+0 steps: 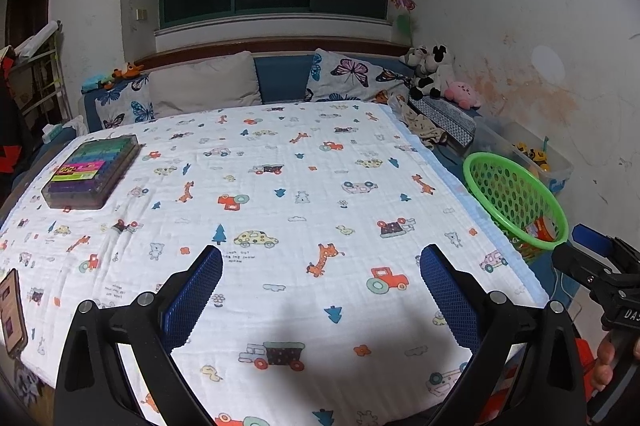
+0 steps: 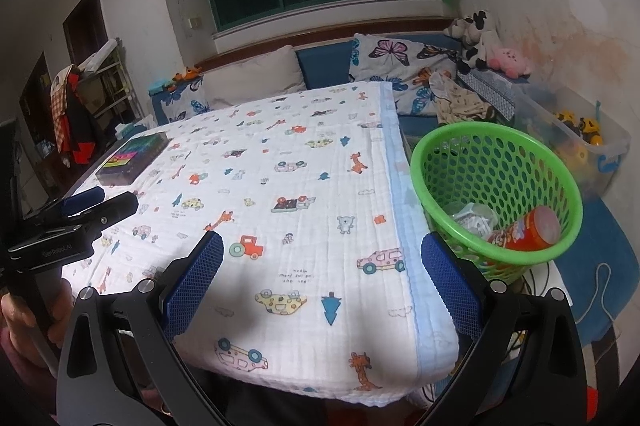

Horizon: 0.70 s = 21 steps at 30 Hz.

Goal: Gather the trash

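While both grippers hang over the table with nothing between their fingers, the trash sits in the green basket off the table's right edge. A red cylindrical can lies on its side in the basket's bottom, its long axis running roughly left to right in the right wrist view, with the flat round end turned up and to the right. Beside it, to its left, lies a crumpled clear wrapper (thin plastic, by its sheen). The basket is plastic, round, its wall pierced all over with round holes, and it tilts so that its mouth faces the table.

The left gripper has its jaws spread wide, their blue pads finely ribbed, and holds nothing above the cloth, a soft white quilted fabric printed with cars, giraffes and trees. The right gripper is likewise spread wide and bare, reaching forward near the table's right edge, its right finger close to the basket's rim. A hand grips each handle from below.

Far left on the cloth rests a flat rectangular marker case of clear plastic.
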Each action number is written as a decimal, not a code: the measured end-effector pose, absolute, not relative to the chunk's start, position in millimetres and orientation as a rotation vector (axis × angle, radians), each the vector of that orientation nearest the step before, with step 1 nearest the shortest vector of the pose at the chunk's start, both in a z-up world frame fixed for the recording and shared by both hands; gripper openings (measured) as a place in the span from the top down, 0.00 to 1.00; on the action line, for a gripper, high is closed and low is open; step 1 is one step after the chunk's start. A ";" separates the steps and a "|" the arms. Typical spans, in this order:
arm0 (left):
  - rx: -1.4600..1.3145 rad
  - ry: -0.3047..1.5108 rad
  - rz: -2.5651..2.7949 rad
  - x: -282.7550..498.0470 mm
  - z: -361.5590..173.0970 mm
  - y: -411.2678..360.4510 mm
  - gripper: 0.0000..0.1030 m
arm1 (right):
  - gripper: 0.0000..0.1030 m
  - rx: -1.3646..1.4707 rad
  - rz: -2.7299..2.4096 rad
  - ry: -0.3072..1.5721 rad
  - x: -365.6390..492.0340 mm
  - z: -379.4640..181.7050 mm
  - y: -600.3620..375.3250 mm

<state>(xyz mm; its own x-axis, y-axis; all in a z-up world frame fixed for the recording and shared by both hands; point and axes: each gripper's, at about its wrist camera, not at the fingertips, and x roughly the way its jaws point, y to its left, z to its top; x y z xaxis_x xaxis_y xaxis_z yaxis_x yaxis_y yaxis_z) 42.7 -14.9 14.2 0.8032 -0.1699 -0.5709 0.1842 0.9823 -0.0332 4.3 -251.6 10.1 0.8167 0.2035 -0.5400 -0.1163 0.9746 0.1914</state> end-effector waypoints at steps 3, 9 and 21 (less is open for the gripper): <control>0.022 0.602 -0.185 41.5 15.9 -14.6 0.07 | 0.04 0.150 0.173 0.589 4.0 10.5 -251.9; 0.022 0.588 -0.174 39.9 18.2 -14.7 0.07 | 0.04 0.134 0.162 0.579 3.6 10.8 -251.5; 0.024 0.587 -0.176 39.1 19.0 -15.0 0.07 | 0.04 0.135 0.163 0.579 3.1 10.6 -251.1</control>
<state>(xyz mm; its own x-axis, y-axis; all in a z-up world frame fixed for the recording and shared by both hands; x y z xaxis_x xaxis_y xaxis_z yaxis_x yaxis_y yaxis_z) 39.1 -15.0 19.0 0.8181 -0.1580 -0.5530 0.1716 0.9848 -0.0274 3.1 -251.1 10.6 0.8248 0.1905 -0.5324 -0.1148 0.9783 0.1722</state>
